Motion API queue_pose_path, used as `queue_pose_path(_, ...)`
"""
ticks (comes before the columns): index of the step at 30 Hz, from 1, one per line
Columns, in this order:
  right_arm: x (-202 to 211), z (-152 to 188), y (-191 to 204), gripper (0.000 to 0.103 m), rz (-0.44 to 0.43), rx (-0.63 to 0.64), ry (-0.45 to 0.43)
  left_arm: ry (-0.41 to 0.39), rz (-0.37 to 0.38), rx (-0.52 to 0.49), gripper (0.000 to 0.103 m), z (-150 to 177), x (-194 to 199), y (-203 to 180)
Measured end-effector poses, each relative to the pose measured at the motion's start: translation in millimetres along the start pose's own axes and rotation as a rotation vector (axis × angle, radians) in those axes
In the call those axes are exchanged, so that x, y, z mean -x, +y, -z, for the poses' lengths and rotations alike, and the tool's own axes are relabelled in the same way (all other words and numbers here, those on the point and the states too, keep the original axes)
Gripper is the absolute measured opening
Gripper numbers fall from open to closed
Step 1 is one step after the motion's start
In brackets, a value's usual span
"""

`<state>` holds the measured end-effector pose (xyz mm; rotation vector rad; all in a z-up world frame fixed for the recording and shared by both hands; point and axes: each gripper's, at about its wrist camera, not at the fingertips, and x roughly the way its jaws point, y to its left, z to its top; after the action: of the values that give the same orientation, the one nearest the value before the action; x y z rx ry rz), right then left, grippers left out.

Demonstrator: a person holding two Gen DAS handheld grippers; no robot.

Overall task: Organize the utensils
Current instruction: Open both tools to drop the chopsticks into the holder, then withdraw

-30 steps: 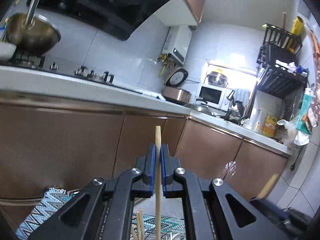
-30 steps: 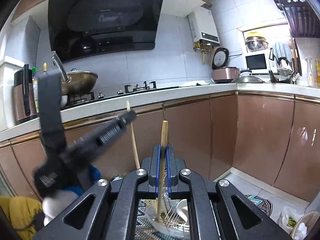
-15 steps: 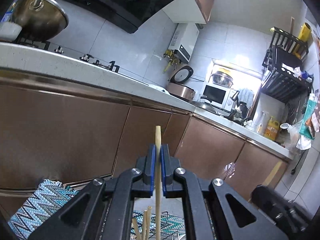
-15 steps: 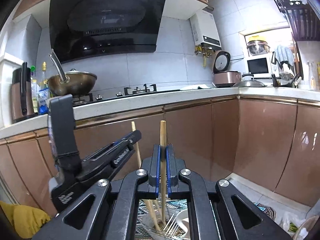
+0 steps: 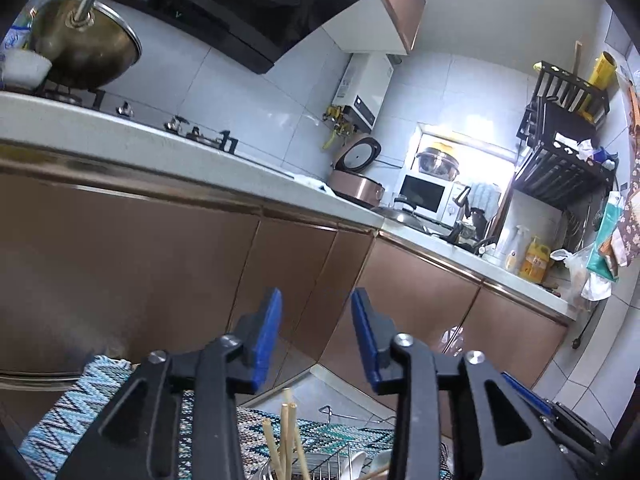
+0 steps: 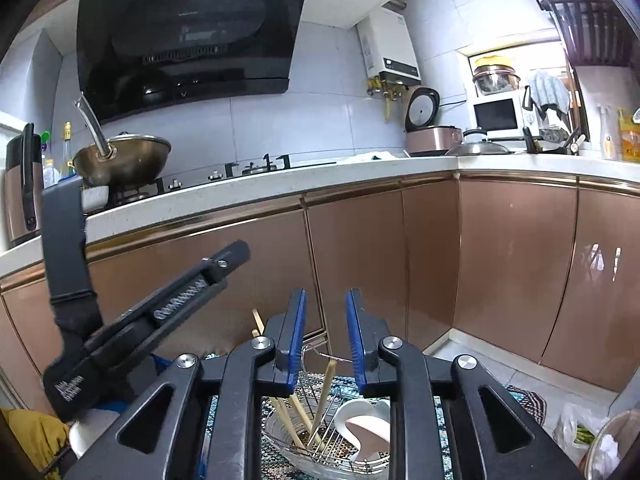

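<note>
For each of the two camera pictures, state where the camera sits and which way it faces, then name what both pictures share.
Left wrist: sits on the left gripper, faces the brown cabinets and the corner microwave; its empty jaws are opening above the chopsticks.
Right wrist: sits on the right gripper, faces the stove counter and wok; its empty jaws are opening over the wire rack, with the left gripper at left.
Shared: chopsticks, wok, microwave, rice cooker.

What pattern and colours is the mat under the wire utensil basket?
A zigzag weave in blue, teal, white and black; the mat shows best in the left wrist view, beneath the wire basket.
</note>
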<state>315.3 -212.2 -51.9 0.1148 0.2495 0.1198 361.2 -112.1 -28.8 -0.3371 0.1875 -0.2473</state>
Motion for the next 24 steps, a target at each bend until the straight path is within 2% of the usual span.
queue_pose_path(8,46.2,-17.5,18.6,0.026,0.010,0.005,-0.029,-0.020,-0.017,-0.039,0.050,-29.3,63.0,-1.3)
queue_pose_path(16,110.3,-27.6,47.3,0.046,0.021,0.014,-0.059,-0.026,-0.055,-0.078,0.059,-52.3,141.5,5.6)
queue_pose_path(18,124.3,-26.4,54.2,0.058,0.024,0.015,-0.063,-0.020,-0.060,-0.082,0.060,-55.8,158.0,8.3)
queue_pose_path(24,163.6,-21.5,73.4,0.061,0.025,0.023,-0.067,-0.005,-0.097,-0.095,0.061,-60.2,210.7,20.4)
